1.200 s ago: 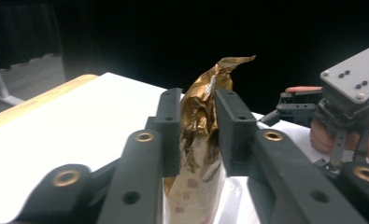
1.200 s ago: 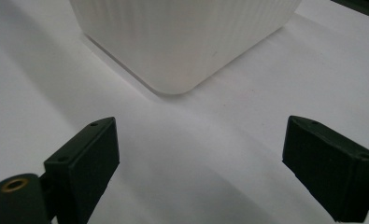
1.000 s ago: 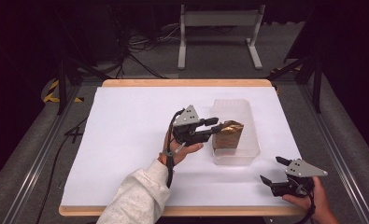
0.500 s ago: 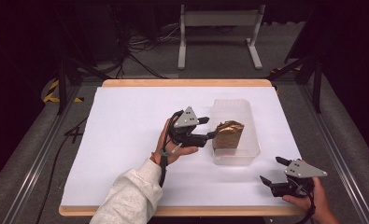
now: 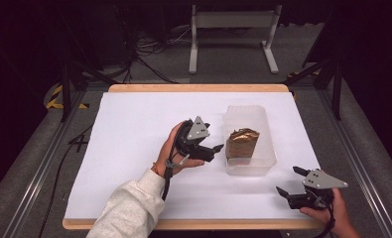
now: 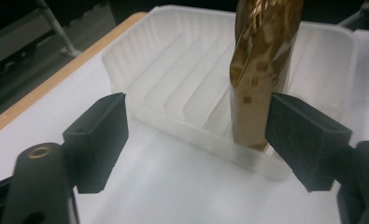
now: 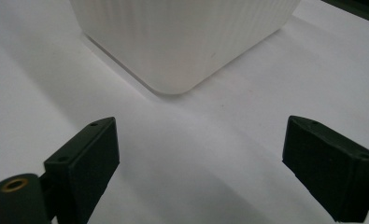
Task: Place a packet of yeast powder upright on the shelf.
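With jaws wide and empty, left gripper [image 5: 214,149] has just been opening beside gold pouch [image 5: 242,142].
Pouch upright in tray [image 5: 263,163]; right gripper [image 5: 289,182] open, idle. Risk: a jaw brushing it on retreat topples it.

The table cover [image 5: 134,129] is plain white, edged by a light wood-coloured table rim [image 5: 198,88]. The tray [image 5: 263,148] is translucent milky white with ribbed walls and a ridged floor. The packet [image 5: 242,143] in it is shiny gold-brown foil, creased, with small paler square marks printed down its face. The left gripper [image 5: 214,151] is black with a grey 3-cornered plate dotted with dark holes; its black jaws carry brass-coloured rings. The right gripper [image 5: 289,181] matches: black body, grey plate. The sleeve [image 5: 129,208] is pale grey-white. The floor [image 5: 223,59] is dark grey, with a yellow-and-black striped mark at the left.
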Available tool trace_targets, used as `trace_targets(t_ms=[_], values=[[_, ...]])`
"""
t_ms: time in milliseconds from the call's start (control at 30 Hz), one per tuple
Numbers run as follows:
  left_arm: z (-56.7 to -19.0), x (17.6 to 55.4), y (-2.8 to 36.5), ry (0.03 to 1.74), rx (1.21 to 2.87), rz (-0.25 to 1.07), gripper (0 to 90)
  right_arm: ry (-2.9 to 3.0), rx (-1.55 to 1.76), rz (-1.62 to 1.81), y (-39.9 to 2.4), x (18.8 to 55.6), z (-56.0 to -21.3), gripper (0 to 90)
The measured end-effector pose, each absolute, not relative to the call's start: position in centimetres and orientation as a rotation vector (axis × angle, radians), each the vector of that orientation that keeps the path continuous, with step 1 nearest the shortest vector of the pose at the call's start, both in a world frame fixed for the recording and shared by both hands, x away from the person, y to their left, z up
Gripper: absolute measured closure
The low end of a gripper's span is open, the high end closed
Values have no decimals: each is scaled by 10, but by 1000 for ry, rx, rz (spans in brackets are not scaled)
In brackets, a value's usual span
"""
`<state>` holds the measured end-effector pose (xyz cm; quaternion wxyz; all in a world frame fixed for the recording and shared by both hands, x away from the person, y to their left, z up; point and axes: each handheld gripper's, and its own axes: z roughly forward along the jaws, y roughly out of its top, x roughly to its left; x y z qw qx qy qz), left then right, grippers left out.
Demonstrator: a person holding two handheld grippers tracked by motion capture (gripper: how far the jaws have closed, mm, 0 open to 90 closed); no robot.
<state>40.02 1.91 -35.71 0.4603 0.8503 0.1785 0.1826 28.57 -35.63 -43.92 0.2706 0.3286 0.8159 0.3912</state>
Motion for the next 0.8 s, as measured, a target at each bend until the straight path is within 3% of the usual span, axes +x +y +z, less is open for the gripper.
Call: trace_targets(t_ms=[433,800], values=[[-362,397,31,455,2163,483,119,2200,887,1057,-357,286,-439,115],[-371,392,52,460,2189,502,93,2199,886,1060,-356,286,-440,115]])
